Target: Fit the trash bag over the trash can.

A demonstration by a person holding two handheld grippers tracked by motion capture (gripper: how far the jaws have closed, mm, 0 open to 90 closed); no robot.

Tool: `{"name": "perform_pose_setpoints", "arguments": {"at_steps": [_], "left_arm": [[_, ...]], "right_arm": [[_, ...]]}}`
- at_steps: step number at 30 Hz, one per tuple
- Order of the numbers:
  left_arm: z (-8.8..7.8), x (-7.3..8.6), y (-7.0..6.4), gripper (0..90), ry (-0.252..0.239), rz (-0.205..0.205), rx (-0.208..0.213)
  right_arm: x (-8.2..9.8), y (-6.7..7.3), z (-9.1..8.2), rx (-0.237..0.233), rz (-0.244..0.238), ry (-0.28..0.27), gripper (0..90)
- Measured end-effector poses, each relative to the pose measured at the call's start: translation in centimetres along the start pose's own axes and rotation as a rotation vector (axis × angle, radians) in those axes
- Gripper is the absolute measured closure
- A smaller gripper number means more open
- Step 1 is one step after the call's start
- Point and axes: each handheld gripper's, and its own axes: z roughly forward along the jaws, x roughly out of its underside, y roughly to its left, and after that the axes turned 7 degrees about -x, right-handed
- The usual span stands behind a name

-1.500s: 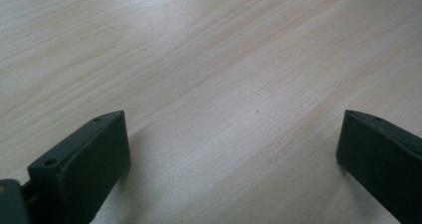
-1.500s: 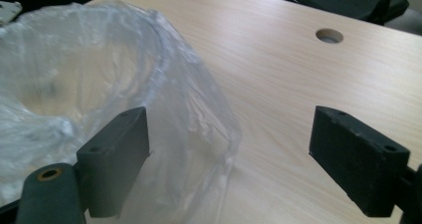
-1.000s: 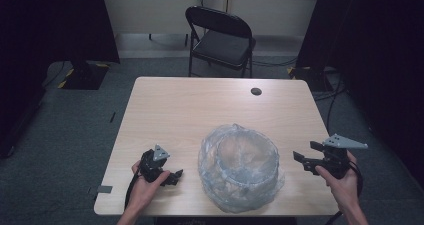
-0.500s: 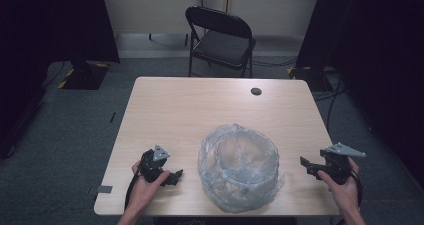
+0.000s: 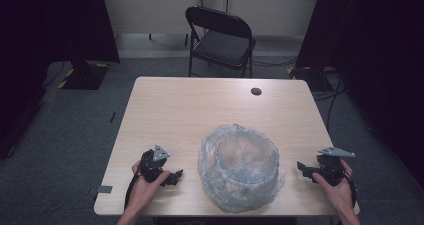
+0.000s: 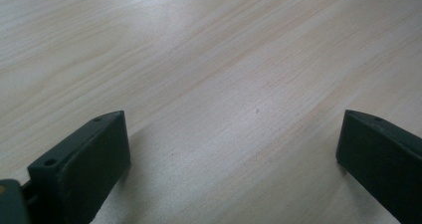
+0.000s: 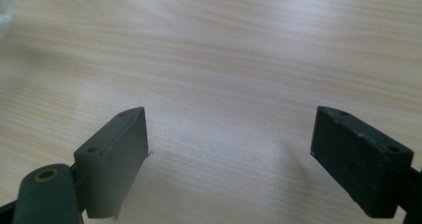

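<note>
Both forearms come in from the bottom edge of the high view, one on each side. The left hand (image 5: 145, 187) wraps the left hand-held gripper (image 5: 175, 176), which lies low and points toward the middle, its grey plate on top and cable trailing back along the wrist. In the left gripper view its two black jaws stand wide apart with nothing between them. Over on the other side, the right hand (image 5: 336, 187) grips the right hand-held gripper (image 5: 301, 167), aimed inward too. Its jaws have just been opening and stand wide, nothing between them.
</note>
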Motion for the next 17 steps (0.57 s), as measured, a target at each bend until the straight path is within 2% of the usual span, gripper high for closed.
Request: {"name": "perform_pose_setpoints", "arguments": {"at_steps": [5, 6, 12, 17], "left_arm": [[0.0, 0.0, 0.0, 0.0, 0.0, 0.001, 0.001], [0.0, 0.0, 0.0, 0.0, 0.0, 0.001, 0.001], [0.0, 0.0, 0.0, 0.0, 0.0, 0.002, 0.0], [0.0, 0.0, 0.0, 0.0, 0.0, 0.002, 0.001]], "right_arm": [[0.2, -0.1, 0.9, 0.022, 0.027, 0.028, 13.5], [0.3, 0.0, 1.0, 0.035, 0.014, 0.021, 12.5], [0.7, 0.1, 1.3, 0.034, 0.005, -0.019, 8.7], [0.7, 0.1, 1.3, 0.034, 0.008, -0.018, 8.6]]}}
